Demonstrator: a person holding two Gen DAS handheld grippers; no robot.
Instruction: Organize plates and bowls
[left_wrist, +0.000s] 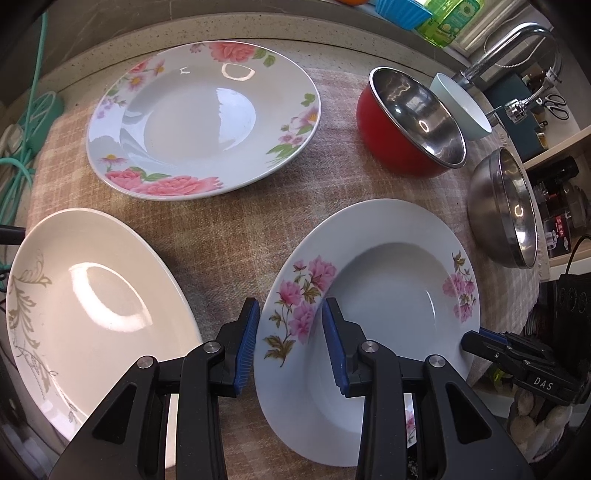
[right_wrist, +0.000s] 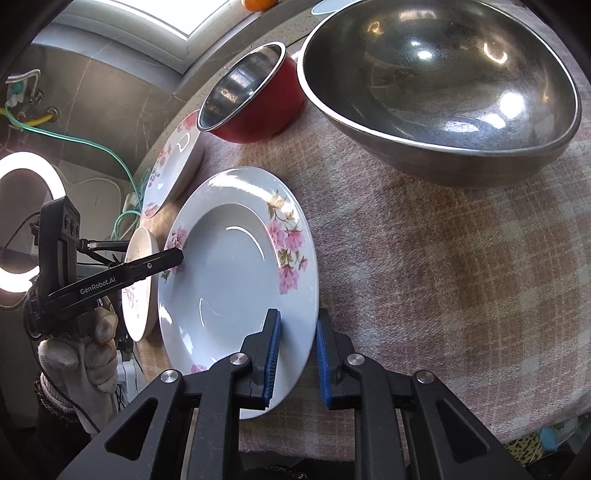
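A white deep plate with pink flowers (left_wrist: 391, 291) (right_wrist: 236, 266) lies near the front of the checked cloth. My left gripper (left_wrist: 290, 332) is open, its jaws straddling the plate's left rim. My right gripper (right_wrist: 297, 350) is open, its jaws straddling the opposite rim; it also shows in the left wrist view (left_wrist: 517, 354). A cream plate with a grey leaf pattern (left_wrist: 92, 317) lies to the left. A larger rose-patterned plate (left_wrist: 203, 118) lies behind. A red bowl with steel inside (left_wrist: 410, 122), a steel bowl (right_wrist: 439, 88) and a pale blue bowl (left_wrist: 461, 103) stand to the right.
The checked cloth (right_wrist: 443, 277) covers the counter. A tap (left_wrist: 517, 44) and shelves stand at the far right. Green cables (left_wrist: 22, 147) hang at the left edge. A ring light (right_wrist: 22, 221) glows to the left in the right wrist view.
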